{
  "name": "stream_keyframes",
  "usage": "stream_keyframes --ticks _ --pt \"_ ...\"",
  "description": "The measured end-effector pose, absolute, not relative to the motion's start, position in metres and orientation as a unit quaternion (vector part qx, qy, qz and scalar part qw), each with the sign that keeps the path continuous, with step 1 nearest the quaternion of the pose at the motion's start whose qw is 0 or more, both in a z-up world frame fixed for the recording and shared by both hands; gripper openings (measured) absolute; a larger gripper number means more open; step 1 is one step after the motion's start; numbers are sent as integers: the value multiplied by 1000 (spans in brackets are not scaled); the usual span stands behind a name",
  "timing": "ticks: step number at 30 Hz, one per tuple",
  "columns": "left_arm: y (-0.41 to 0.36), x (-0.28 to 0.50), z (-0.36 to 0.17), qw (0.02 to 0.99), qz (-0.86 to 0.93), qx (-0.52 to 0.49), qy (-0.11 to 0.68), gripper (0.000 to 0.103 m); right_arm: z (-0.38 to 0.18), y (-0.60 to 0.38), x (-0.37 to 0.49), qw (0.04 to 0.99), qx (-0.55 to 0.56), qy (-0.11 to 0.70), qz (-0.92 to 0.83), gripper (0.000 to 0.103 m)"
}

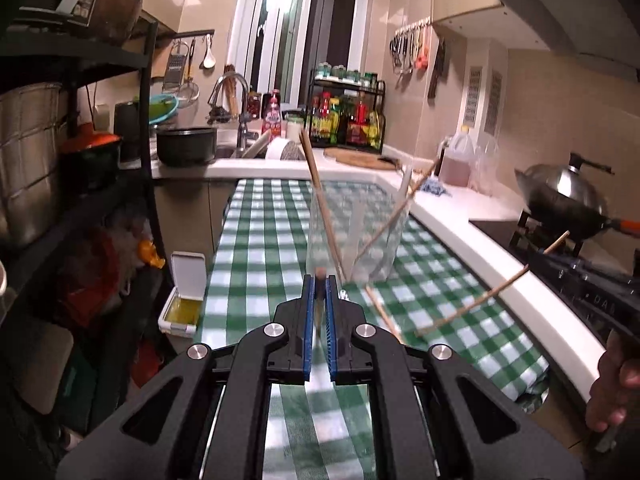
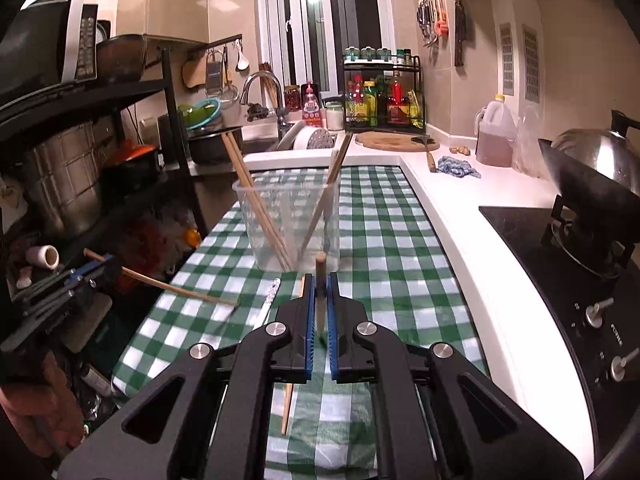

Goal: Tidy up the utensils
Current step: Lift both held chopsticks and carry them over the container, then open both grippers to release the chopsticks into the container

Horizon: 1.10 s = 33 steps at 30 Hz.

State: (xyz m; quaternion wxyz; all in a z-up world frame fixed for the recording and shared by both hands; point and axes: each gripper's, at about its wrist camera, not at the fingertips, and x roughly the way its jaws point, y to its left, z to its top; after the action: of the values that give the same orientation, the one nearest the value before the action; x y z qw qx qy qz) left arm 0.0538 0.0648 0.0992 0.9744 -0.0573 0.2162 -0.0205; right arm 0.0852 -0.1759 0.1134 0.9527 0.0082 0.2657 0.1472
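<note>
A wooden chopstick is pinched by the right gripper, another chopstick by the left gripper, near the clear container.

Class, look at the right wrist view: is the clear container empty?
No. The clear container holds several chopsticks leaning against its rim.

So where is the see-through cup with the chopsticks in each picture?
Left wrist view: the clear cup stands on the checked cloth, just right of centre, beyond the fingers.
Right wrist view: the clear cup stands a little left of centre, ahead of the fingers.
Shared landmark: the spice rack by the window.
</note>
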Motion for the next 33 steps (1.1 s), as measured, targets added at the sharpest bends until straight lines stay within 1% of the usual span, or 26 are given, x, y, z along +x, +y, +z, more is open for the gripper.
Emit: stream_keyframes --ticks 5,10,19,22,28,33 --pt "75 70 126 975 -33 -67 208 6 126 -179 99 955 20 259 146 6" --pt "80 89 141 970 -47 -82 224 6 138 -177 109 955 20 254 151 6" --pt "76 113 166 970 -59 -73 226 6 168 -175 132 956 24 243 163 6" --pt "77 126 182 971 -65 -70 219 6 179 -174 142 956 28 236 172 6" --pt "78 162 225 976 -77 -67 192 6 215 -168 171 959 40 210 188 6" --pt "75 189 259 982 -85 -64 156 6 263 -158 196 965 49 161 200 6"
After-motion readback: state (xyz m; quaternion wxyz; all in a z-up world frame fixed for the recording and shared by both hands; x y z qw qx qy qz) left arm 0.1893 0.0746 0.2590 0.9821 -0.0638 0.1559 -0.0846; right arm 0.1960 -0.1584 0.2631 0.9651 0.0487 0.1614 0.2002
